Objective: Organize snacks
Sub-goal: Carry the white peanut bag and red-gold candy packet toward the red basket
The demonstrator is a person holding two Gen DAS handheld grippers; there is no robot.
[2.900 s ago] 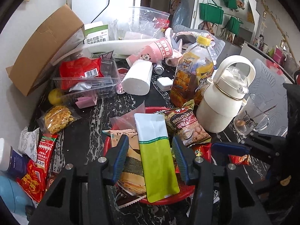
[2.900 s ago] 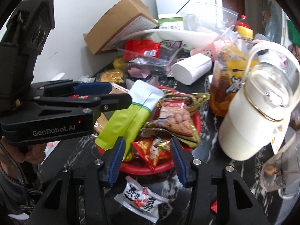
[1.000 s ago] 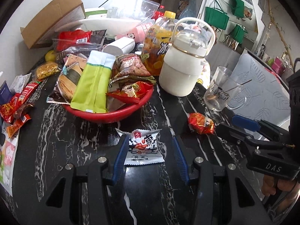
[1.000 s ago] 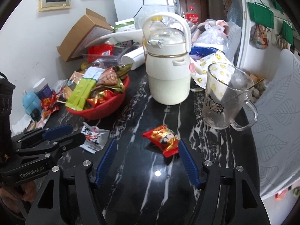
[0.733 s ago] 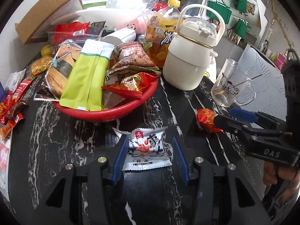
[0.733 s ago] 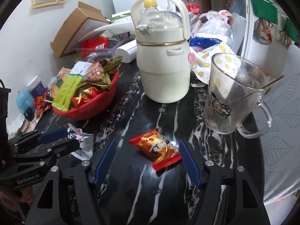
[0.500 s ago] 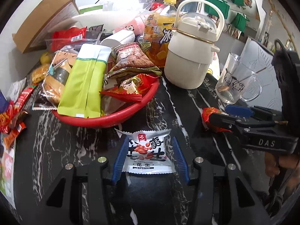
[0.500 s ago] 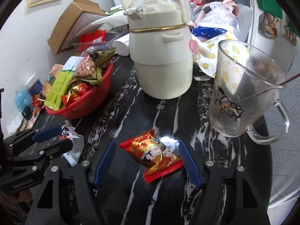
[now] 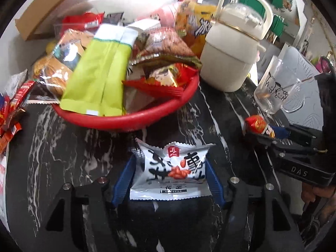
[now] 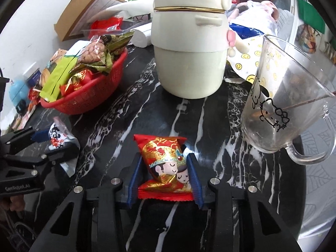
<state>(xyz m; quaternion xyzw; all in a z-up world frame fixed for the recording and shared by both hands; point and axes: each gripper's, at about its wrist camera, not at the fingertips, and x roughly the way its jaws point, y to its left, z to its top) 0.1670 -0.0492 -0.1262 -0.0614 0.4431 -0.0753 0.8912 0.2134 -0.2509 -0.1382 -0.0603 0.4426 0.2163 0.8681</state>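
A white peanut packet (image 9: 170,174) lies flat on the black marble table, just in front of the red basket (image 9: 126,121) heaped with snack bags. My left gripper (image 9: 170,161) is low over it, its jaws opening, with the packet between the blue pads and not squeezed. A red and gold snack packet (image 10: 166,163) sits between the blue pads of my right gripper (image 10: 164,157), whose jaws are closing and press on its sides. The left wrist view shows that red packet (image 9: 257,124) at the right gripper's tips. From the right wrist, the white packet (image 10: 58,136) appears at far left.
A cream kettle (image 10: 189,63) stands behind the red packet, a glass mug (image 10: 283,105) to its right. An orange drink bottle (image 9: 195,27) and a cardboard box (image 10: 84,8) crowd the back. Loose red sachets (image 9: 10,115) lie left of the basket.
Both grippers have sunk toward the table. The left jaws have widened around the white packet. The right jaws have closed in on the red packet.
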